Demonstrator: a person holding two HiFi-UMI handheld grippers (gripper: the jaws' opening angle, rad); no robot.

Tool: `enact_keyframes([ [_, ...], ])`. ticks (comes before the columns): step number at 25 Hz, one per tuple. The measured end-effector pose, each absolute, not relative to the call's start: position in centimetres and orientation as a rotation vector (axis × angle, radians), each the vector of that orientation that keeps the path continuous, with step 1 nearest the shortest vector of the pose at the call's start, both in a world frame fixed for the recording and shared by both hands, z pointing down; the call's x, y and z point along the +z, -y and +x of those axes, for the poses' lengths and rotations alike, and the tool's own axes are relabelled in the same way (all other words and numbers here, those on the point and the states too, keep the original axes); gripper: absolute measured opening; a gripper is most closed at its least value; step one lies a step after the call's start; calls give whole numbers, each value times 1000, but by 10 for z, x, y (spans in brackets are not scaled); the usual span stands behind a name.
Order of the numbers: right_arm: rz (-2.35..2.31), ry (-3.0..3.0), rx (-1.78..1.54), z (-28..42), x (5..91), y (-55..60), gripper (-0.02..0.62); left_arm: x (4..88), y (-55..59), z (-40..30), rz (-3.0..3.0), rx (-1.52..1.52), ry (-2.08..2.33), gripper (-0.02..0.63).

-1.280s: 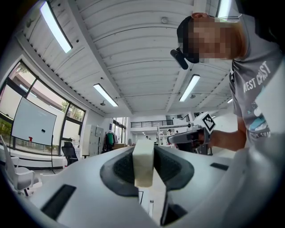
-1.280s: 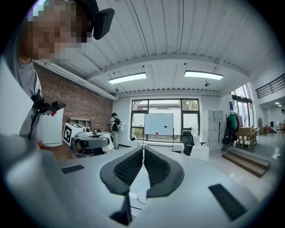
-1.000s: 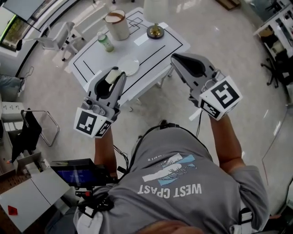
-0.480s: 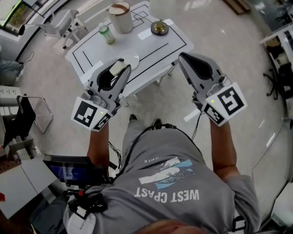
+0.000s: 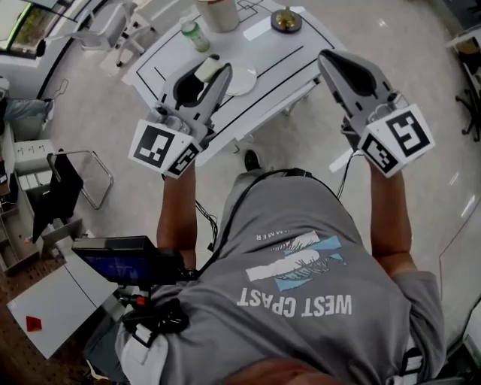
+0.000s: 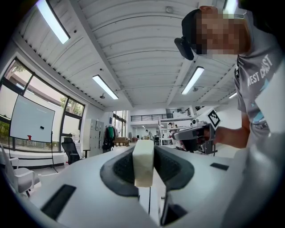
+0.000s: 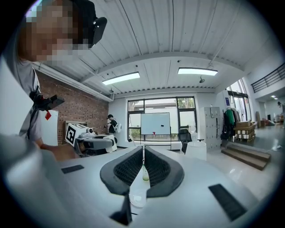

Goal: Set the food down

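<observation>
My left claw (image 5: pixel 212 70) is pinched onto the food (image 6: pixel 143 162), a single pale, cream-coloured block standing upright between the jaws. They are only as far apart as the block is thick. It sits in the air over the near-left edge of the table (image 5: pixel 270 50), just to the left of the plate (image 5: pixel 242 78) as seen from my head. I judge it to be light and fairly soft, something like tofu or cake. It could dent or crumble under a hard squeeze, so the flat side faces where the pads already press are the sensible place to hold it, and the pressure should be gentle. My right claw (image 7: pixel 143 155) has its jaws drawn together with nothing in them, and it hangs well off to the right of the plate, past the table's edge. By my count there is one piece of food and one plate. Beyond the plate stand one green bottle (image 5: pixel 195 35) to its left, one large tub (image 5: pixel 219 10) and one small round dish (image 5: pixel 286 20) to its right.
</observation>
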State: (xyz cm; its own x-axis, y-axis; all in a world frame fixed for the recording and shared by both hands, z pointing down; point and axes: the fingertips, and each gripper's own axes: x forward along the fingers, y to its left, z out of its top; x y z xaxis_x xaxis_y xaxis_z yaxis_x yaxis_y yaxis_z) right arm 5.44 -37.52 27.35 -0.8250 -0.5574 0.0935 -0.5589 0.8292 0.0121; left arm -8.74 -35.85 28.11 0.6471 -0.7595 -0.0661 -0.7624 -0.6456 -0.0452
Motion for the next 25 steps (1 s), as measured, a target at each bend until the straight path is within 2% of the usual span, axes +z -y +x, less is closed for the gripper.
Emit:
enact_keyframes([
  [13,887,2895,168,17,306,435,8,350,443,-132,-2900,-112,-1383,101],
  [25,973,2858,214,36,317,427,8,427,471,-131,-3008,-287,-1410,101],
])
